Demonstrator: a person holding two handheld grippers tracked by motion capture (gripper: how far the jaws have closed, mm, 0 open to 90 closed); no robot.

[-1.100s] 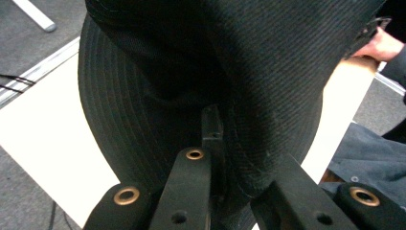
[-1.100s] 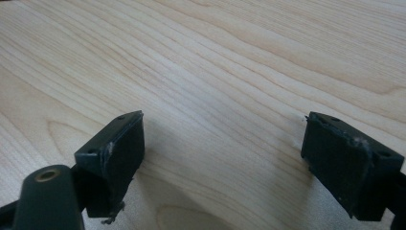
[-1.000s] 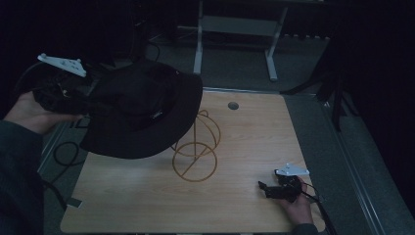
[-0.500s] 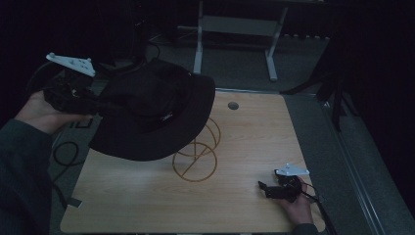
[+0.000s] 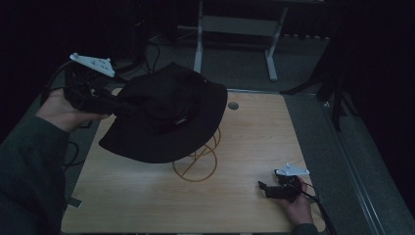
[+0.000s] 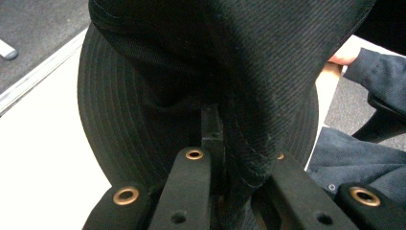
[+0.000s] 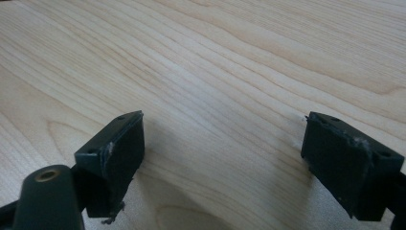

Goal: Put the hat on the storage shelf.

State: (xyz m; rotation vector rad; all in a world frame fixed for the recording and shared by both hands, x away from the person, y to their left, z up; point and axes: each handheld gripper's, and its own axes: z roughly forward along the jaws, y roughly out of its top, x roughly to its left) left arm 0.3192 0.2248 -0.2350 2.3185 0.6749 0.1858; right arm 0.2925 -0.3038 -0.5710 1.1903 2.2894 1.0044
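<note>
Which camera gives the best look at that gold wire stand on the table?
The high view: the stand sits mid-table, its rings visible, though the hat held by the left gripper hides its top. In the left gripper view the hat blocks what lies beyond. The right gripper view looks at bare table.

The hat (image 5: pixel 166 117) is black, its brim ringed with concentric stitched rows; the stand (image 5: pixel 195 164) under it is golden wire; the table (image 5: pixel 254 142) is pale wood with wavy grain; the jaws are black with brass rivets; the sleeve (image 5: pixel 27 171) at 8 o'clock is dark blue-green
</note>
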